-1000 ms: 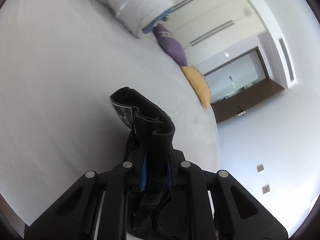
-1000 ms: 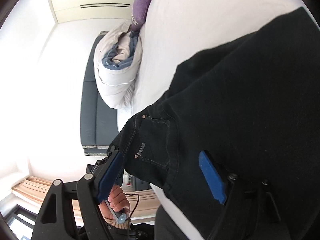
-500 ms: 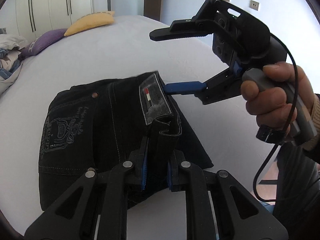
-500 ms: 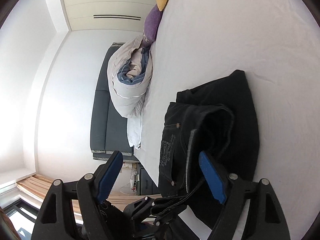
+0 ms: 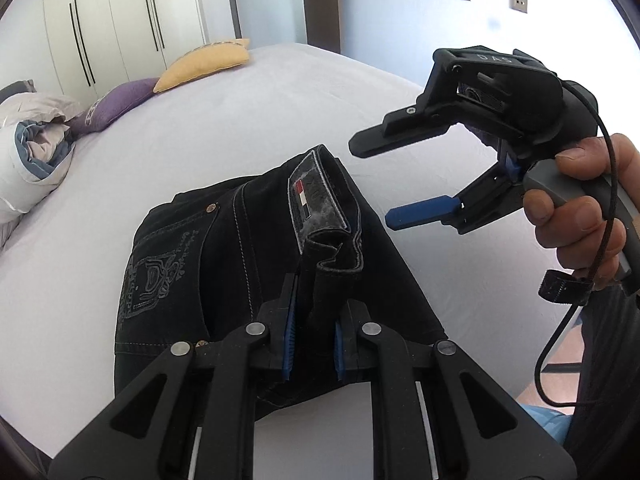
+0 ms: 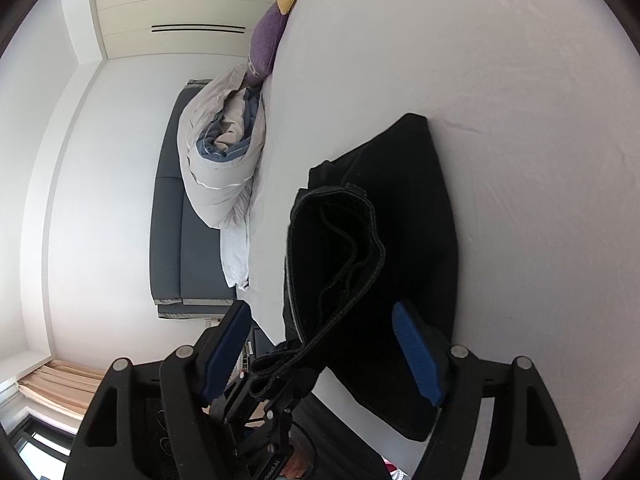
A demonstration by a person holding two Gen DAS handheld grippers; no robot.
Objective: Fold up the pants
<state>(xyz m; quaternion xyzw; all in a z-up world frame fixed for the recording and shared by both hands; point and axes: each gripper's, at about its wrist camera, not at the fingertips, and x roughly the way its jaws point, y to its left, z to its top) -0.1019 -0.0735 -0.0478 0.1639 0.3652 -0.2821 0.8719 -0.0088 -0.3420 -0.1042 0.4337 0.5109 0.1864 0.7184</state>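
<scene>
Black pants (image 5: pixel 224 264) lie folded in a compact stack on the white bed (image 5: pixel 248 112). My left gripper (image 5: pixel 314 340) is shut on the waistband edge (image 5: pixel 332 248) at the stack's near side, holding it raised. The pants also show in the right wrist view (image 6: pixel 400 240). My right gripper (image 6: pixel 320 352) is open and empty, hovering above the pants' right side; it also shows in the left wrist view (image 5: pixel 392 184), held by a hand (image 5: pixel 580 216).
A yellow pillow (image 5: pixel 208 62) and a purple pillow (image 5: pixel 116 106) lie at the bed's far edge, beside a rolled duvet (image 5: pixel 28 164). Wardrobes (image 5: pixel 120 20) and a door (image 5: pixel 324 0) stand behind. A grey sofa (image 6: pixel 180 220) stands beyond the bed.
My left gripper swung round and lowered the held waistband onto the folded stack. My right gripper let go of the pants and lifted away to the right, staying open.
</scene>
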